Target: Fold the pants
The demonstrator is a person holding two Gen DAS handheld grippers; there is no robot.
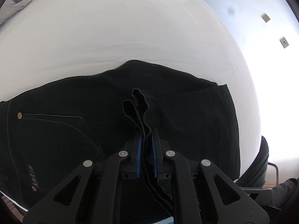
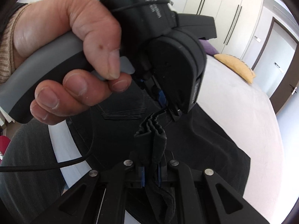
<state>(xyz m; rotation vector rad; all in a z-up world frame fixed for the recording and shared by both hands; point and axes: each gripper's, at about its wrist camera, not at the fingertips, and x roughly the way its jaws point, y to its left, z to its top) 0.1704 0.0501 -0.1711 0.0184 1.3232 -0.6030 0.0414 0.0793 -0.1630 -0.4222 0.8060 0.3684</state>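
Note:
Black jeans (image 1: 74, 112) lie spread over a white bed (image 1: 130, 28), with a rivet and stitched pocket at the left. My left gripper (image 1: 146, 132) is shut on a folded hem edge of the jeans, which stands up between its blue pads (image 1: 139, 149). In the right wrist view my right gripper (image 2: 150, 166) is shut on a bunched, pleated edge of the same jeans (image 2: 121, 123). Just ahead of it, a hand (image 2: 74, 46) holds the left gripper (image 2: 168, 106), pointing down at the cloth close to the bunch.
The bed's bare surface (image 2: 243, 121) stretches to the right, with a yellow pillow (image 2: 237, 65) and a purple cushion (image 2: 211, 49) at its far end. White wardrobes (image 2: 224, 9) and a door (image 2: 280, 56) stand behind. A black cable (image 2: 56, 166) trails over the person's grey-clad leg (image 2: 28, 158).

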